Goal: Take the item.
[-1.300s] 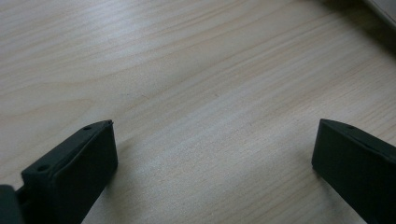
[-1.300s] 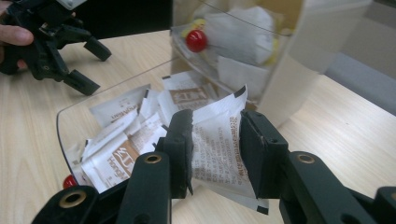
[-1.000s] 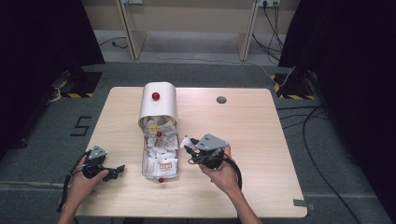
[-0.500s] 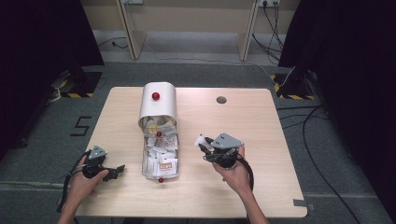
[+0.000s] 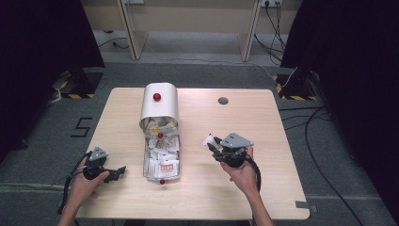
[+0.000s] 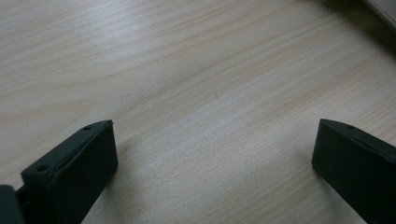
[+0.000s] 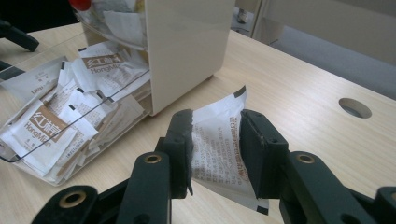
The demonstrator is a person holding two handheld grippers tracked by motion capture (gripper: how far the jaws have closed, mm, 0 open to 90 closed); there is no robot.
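Observation:
A white box (image 5: 160, 104) with a red knob lies on its side on the table. Its clear drawer (image 5: 161, 157) is pulled out toward me and holds several white and brown sachets (image 7: 44, 123). My right gripper (image 5: 212, 143) is to the right of the drawer, shut on one white sachet (image 7: 218, 140) that stands pinched between its jaws. My left gripper (image 5: 117, 172) rests low at the table's front left, left of the drawer. Its jaws are spread wide over bare wood with nothing between them.
The wooden table (image 5: 263, 122) has a round cable hole (image 5: 223, 100) at the back right. Dark curtains stand at both sides, and cables lie on the floor beyond the table's right edge.
My right gripper has moved rightward, away from the drawer, carrying the white sachet. The left gripper has stayed in place.

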